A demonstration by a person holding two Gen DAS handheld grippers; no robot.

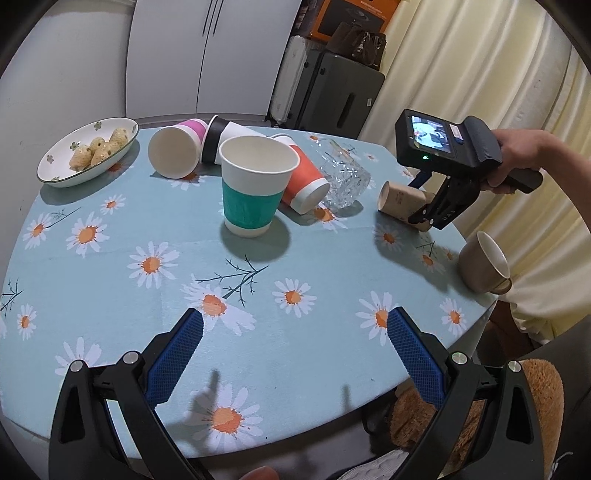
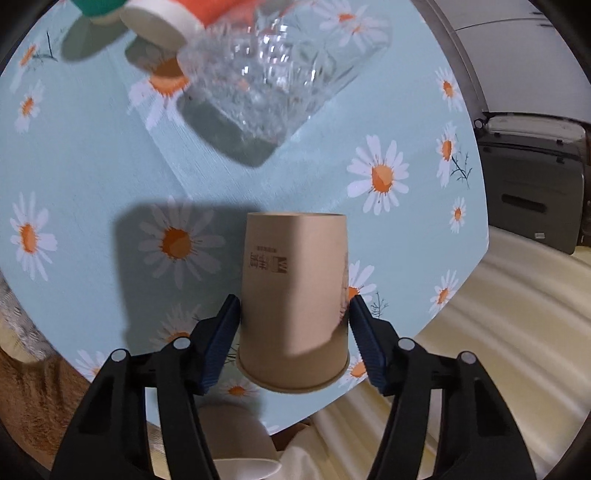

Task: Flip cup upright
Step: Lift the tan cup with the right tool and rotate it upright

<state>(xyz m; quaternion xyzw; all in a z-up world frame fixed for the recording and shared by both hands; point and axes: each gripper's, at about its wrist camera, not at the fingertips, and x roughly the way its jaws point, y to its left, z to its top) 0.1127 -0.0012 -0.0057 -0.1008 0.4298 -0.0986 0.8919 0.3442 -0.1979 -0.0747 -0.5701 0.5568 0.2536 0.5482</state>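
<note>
— Why grip the brown cup [image 2: 293,295] near its rim?
— It lies on its side on the table [image 2: 110,177]; your right hand-held gripper [image 2: 293,314] pinches both walls so you can swing it upright. Your left hand-held gripper [image 1: 295,339] hangs spread, holding nothing.

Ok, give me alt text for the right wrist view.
The right gripper clamps a brown paper cup lying on its side on a daisy-print tablecloth. A tipped clear glass and orange cup lie beyond.
</note>
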